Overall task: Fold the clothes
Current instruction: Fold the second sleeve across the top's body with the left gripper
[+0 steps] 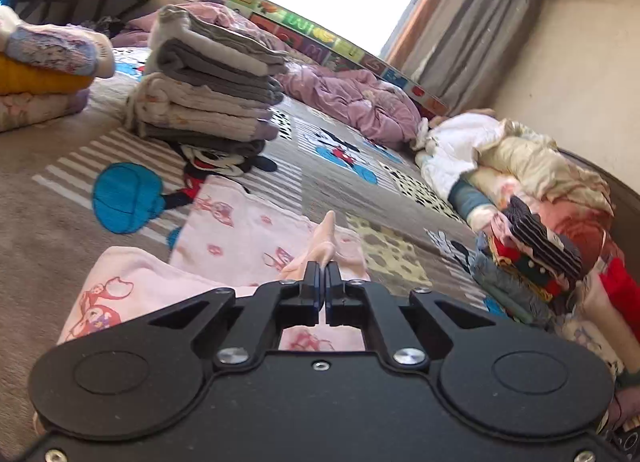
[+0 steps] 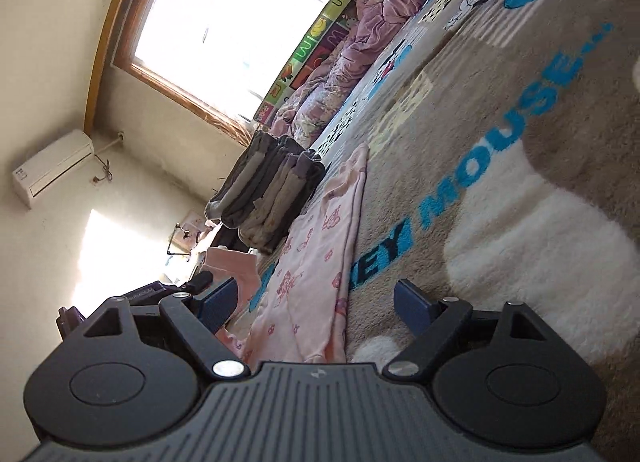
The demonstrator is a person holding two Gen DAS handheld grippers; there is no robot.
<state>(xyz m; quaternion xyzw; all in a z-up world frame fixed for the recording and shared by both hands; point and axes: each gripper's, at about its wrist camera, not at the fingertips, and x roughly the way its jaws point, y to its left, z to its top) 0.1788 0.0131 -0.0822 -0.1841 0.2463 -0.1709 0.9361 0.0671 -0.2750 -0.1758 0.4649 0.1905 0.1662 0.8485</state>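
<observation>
A pale pink printed garment (image 1: 240, 234) lies spread on the Mickey Mouse rug (image 1: 48, 197). My left gripper (image 1: 323, 278) is shut on a raised fold of that pink garment, which sticks up between the fingers. In the right wrist view the same pink garment (image 2: 316, 262) lies flat along the rug (image 2: 500, 246). My right gripper (image 2: 316, 302) is open just above its near end, with one blue pad on each side. The other gripper's body (image 2: 168, 290) shows at the left, holding up a pink cloth corner (image 2: 234, 268).
A tall stack of folded grey and beige clothes (image 1: 212, 85) stands beyond the garment. A second folded stack (image 1: 44, 69) is at the far left. An unfolded heap of clothes (image 1: 528, 197) lies at the right. A crumpled purple quilt (image 1: 352, 101) lies by the window.
</observation>
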